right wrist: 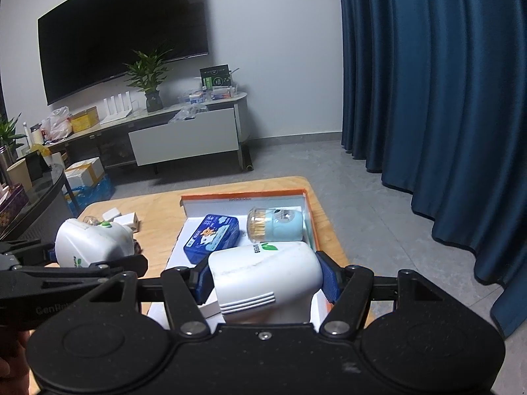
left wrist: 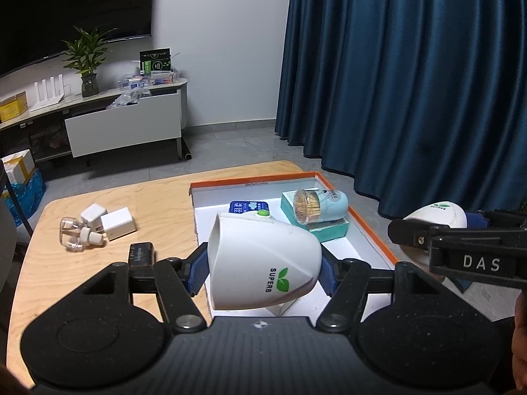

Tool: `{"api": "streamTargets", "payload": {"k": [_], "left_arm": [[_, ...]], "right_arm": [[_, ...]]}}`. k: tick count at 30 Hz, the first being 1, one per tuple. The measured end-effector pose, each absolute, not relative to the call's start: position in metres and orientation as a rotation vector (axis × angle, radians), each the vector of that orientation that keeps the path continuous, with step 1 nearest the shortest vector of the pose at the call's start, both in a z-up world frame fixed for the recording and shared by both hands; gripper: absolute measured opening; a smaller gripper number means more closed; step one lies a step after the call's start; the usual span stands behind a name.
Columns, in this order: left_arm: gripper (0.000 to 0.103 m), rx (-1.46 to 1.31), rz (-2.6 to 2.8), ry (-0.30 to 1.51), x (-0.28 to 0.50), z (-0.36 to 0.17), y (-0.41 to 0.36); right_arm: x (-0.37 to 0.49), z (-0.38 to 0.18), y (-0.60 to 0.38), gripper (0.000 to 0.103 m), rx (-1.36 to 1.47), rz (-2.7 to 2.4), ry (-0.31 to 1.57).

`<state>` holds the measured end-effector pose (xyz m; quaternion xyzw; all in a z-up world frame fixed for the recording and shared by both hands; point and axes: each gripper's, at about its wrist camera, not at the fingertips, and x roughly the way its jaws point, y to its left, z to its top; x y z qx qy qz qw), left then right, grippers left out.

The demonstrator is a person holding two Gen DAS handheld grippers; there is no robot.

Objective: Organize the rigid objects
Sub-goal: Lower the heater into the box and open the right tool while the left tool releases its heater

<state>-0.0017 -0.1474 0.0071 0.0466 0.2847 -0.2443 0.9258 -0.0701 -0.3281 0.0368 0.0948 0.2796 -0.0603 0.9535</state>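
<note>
1. Left wrist view: the left gripper [left wrist: 263, 268] is clamped on a white SUPERB device [left wrist: 263, 261], its blue pads pressing both sides. The device hangs tilted over the near part of the orange-rimmed tray [left wrist: 369, 227], which sits on the wooden table [left wrist: 158, 204].
2. In the tray lie a blue tin [left wrist: 248, 208] and a pale blue toothpick holder [left wrist: 321, 206] resting on a teal box [left wrist: 329, 228].
3. On the table left of the tray: 2 white adapters [left wrist: 108, 219], a clear small bottle [left wrist: 75, 235] and a dark block [left wrist: 141, 255].
4. At the right edge, the right gripper [left wrist: 461, 247] grips a second white device [left wrist: 438, 214].
5. Right wrist view: the right gripper [right wrist: 266, 281] is closed around the second white device [right wrist: 266, 273], held above the tray's [right wrist: 309, 217] near end, just in front of the blue tin [right wrist: 212, 238] and toothpick holder [right wrist: 275, 225].
6. To the left, the left gripper [right wrist: 82, 263] holds the white SUPERB device [right wrist: 92, 242] over the table [right wrist: 158, 227].
</note>
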Motion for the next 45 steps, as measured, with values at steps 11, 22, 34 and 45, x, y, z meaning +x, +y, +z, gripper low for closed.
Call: {"api": "streamTargets", "payload": {"k": [11, 22, 34, 45], "left_arm": [[0.065, 0.105, -0.52, 0.592, 0.009, 0.005, -0.16], [0.065, 0.119, -0.532, 0.599, 0.018, 0.002, -0.171], [0.065, 0.127, -0.536, 0.607, 0.025, -0.001, -0.179], [0.065, 0.123, -0.539, 0.622, 0.032, -0.004, -0.184]], "right_arm": [[-0.058, 0.037, -0.339, 0.075, 0.189, -0.132, 0.562], [-0.045, 0.037, -0.345, 0.075, 0.188, -0.131, 0.558], [-0.025, 0.036, -0.35, 0.075, 0.18, -0.121, 0.562], [-0.008, 0.035, -0.357, 0.075, 0.176, -0.119, 0.562]]}}
